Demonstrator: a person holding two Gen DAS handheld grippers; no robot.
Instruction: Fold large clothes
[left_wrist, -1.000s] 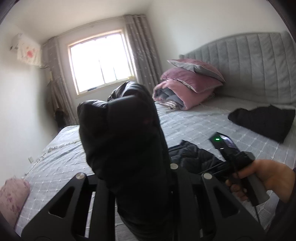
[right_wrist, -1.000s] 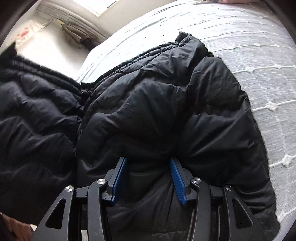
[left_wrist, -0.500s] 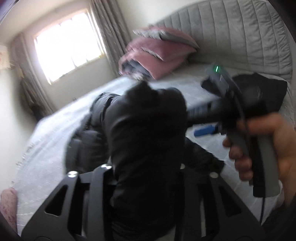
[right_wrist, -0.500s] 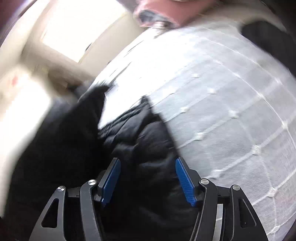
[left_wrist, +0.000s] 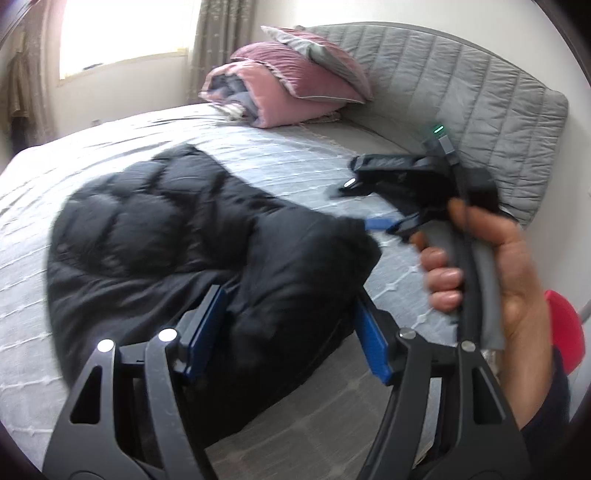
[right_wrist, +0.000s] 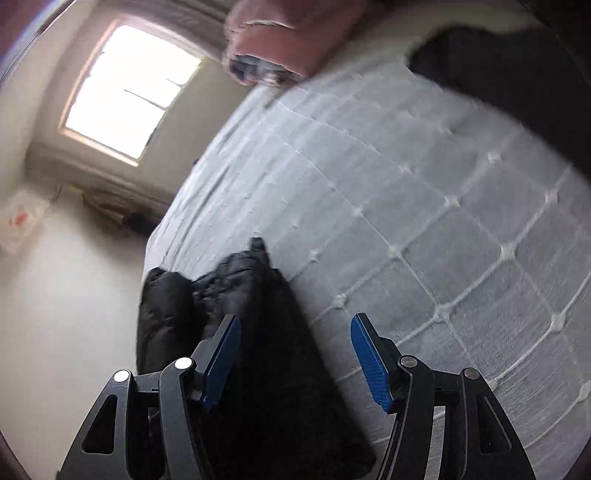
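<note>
Left claw (left_wrist: 288, 332) is spread wide over the black jacket (left_wrist: 177, 236), which lies bunched on the bed (left_wrist: 295, 155). Right claw (right_wrist: 295, 350) is also wide, jacket beneath its left finger. Only the left view shows the headboard (left_wrist: 461, 96) and pillows (left_wrist: 295, 81).

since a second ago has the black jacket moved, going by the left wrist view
Yes. The black puffer jacket was held up in front of the window, clamped in the left gripper. Now it lies on the grey bedspread, and the jaws are open.
</note>
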